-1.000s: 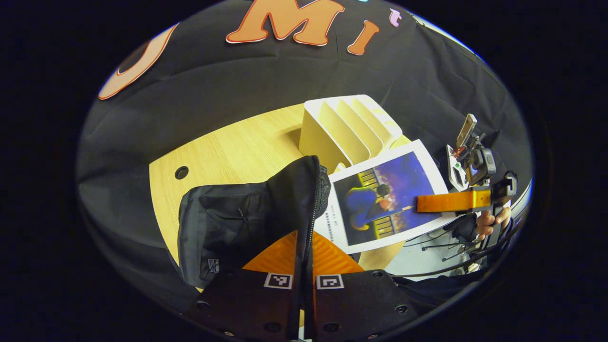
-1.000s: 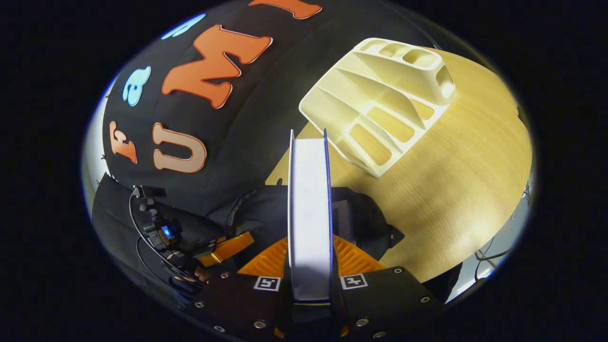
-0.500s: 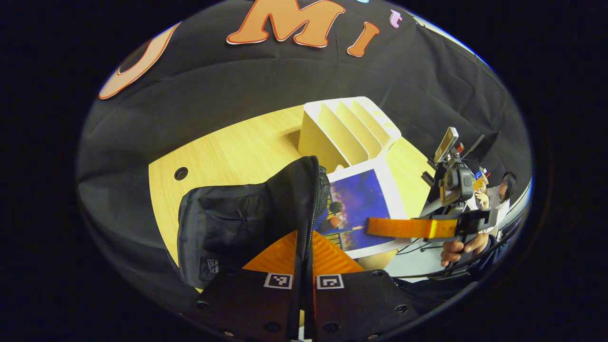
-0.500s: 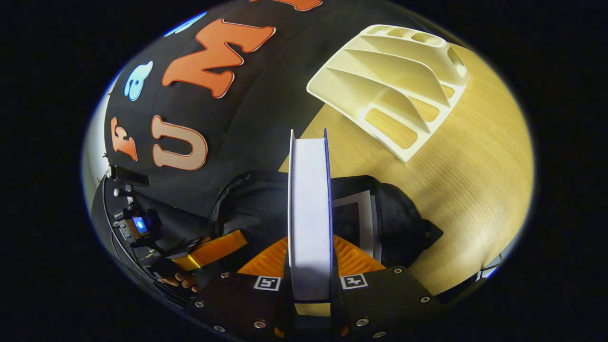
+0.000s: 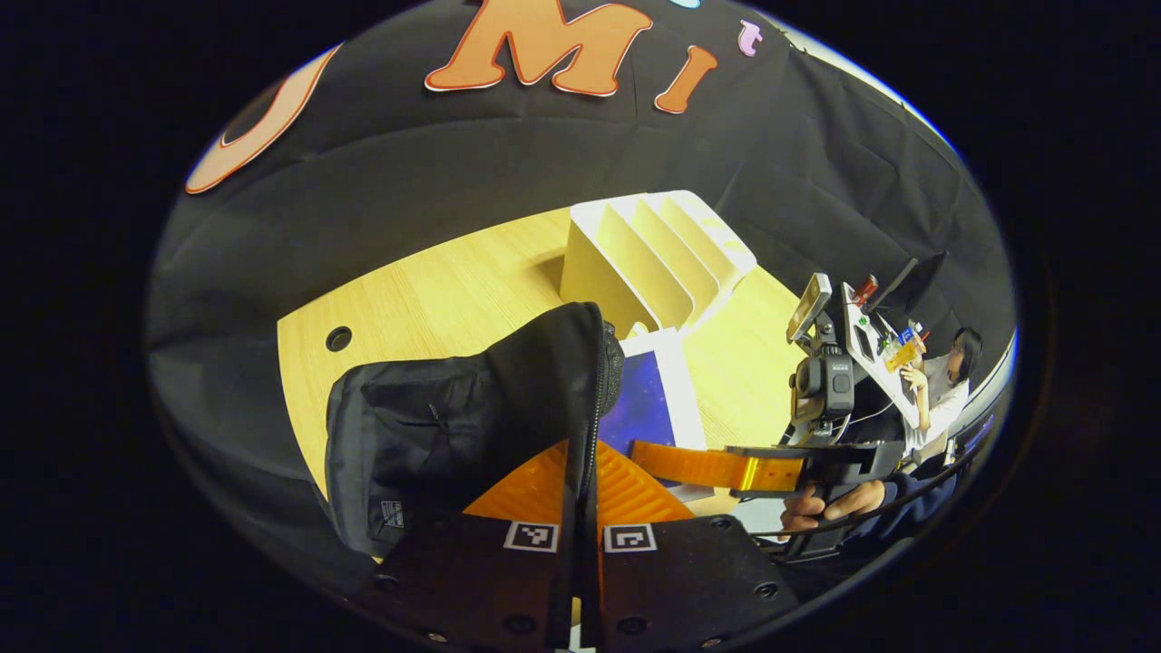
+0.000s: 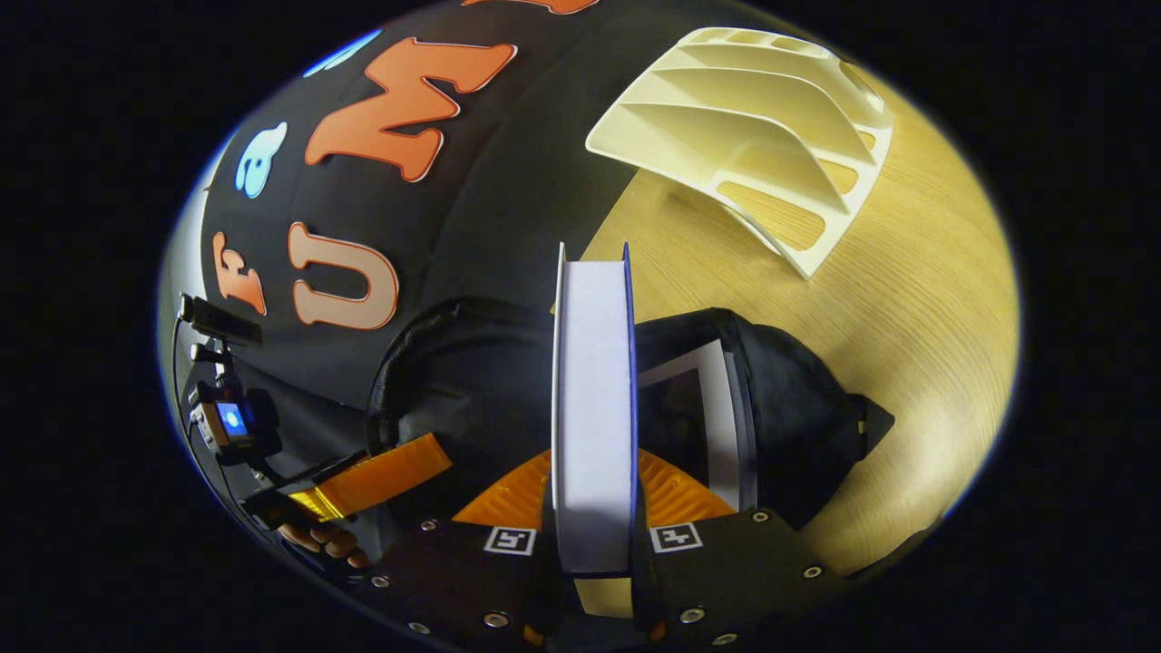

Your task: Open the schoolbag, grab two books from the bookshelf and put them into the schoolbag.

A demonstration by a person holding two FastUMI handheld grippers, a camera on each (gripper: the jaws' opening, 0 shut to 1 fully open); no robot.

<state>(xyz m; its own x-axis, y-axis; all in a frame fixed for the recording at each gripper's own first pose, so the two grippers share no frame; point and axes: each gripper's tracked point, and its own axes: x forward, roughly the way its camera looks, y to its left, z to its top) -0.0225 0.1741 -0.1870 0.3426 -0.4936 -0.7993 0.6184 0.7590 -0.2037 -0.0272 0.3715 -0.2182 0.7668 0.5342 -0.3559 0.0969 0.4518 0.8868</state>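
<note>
Two claws: both closed on something, one on the schoolbag and one on a book.
Left claw (image 5: 580, 508): fingers nearly together, pinching the zipper edge of the schoolbag (image 5: 453, 426) and holding its mouth up and open; from the right gripper view it shows at lower left (image 6: 426, 453), a hand (image 6: 317, 540) behind it.
Right claw (image 6: 594, 508): clamped on the second book (image 6: 594, 399), both fingers pressing its covers, the white page edge facing the camera; from the left gripper view it shows at right (image 5: 653, 453), with the hand (image 5: 834, 503) that grips it.
Second book position: upright, partly lowered into the mouth of the schoolbag; its dark blue cover with a white border (image 5: 648, 404) shows just beside the zipper.
First book (image 6: 703, 417): already inside the bag, its pale border visible to the right of the held one.
Schoolbag: black, lying on the counter (image 5: 435, 290), mouth open.
Bookshelf (image 5: 648, 258): cream, slotted, standing on the counter behind the bag, its slots bare.
Background: a person (image 5: 948, 381) at the far right edge.
</note>
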